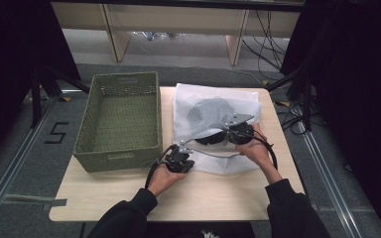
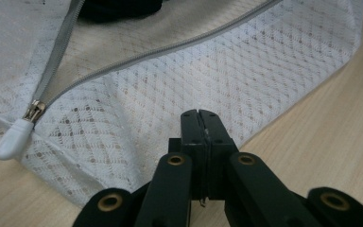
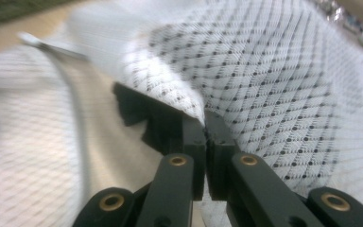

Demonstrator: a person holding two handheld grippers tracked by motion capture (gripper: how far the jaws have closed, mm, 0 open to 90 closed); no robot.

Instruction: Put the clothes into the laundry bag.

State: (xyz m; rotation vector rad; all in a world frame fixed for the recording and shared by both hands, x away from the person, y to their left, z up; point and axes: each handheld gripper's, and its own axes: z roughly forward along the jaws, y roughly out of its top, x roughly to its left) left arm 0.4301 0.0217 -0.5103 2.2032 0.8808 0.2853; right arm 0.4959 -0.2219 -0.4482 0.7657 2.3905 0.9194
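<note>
Table [image 1: 129,193]: a light wooden top; the person's two forearms come over its near edge.
Basket [image 1: 119,119]: green, woven, at the far left corner of the table, with nothing to see inside.
Mesh bag [image 1: 218,114]: white net bag on the right half of the table, from the far edge to about the middle. In the left gripper view the bag [image 2: 246,80] lies flat on the wood, with its near edge close to the jaws.
Zipper [image 2: 146,54]: grey, open, the two sides spread in a V; the white puller [image 2: 14,137] is at the closed end, near the bag's corner.
Dark thing [image 1: 213,136]: it lies at the bag's mouth, partly under the raised net; I cannot tell what it is.
Left gripper [image 1: 181,161]: near the middle of the table, at the bag's near edge. Jaws pressed together, a thin bit of the net's edge seems caught between them.
Right gripper [image 1: 238,131]: at the bag's mouth, right of the left one. Jaws clamped on the upper net layer [image 3: 264,71], which is lifted off the lower one.
</note>
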